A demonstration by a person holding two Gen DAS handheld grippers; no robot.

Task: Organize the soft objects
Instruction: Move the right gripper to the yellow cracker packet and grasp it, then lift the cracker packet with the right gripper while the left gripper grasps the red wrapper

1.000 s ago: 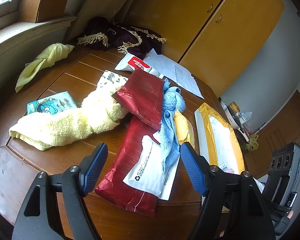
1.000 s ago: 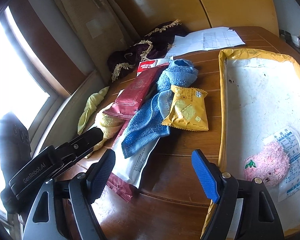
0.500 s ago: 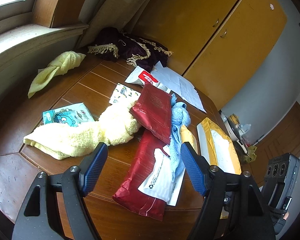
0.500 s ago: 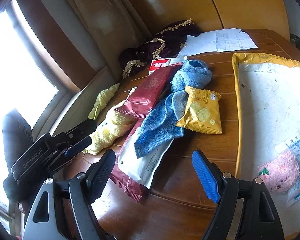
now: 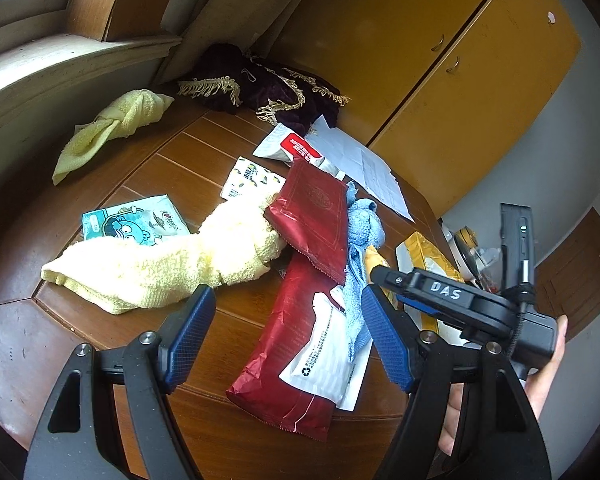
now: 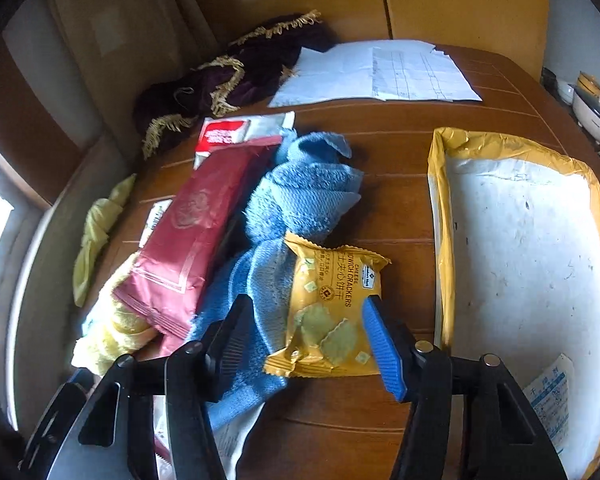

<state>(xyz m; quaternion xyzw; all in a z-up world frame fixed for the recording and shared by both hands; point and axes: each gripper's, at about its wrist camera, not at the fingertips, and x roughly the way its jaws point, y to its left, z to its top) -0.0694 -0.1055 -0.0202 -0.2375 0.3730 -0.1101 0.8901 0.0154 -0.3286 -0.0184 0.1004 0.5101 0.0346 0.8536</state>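
Over a cluttered wooden table (image 5: 148, 168), the left gripper (image 5: 286, 334) hangs with jaws spread wide and empty, its camera alone showing the long yellow towel (image 5: 168, 266) beside a cartoon tissue pack (image 5: 134, 226). The right gripper (image 6: 302, 338), jaws apart, straddles a yellow cracker packet (image 6: 332, 312) lying on the blue towel (image 6: 304, 196); only that view reveals the yellow-edged white tray (image 6: 528, 256).
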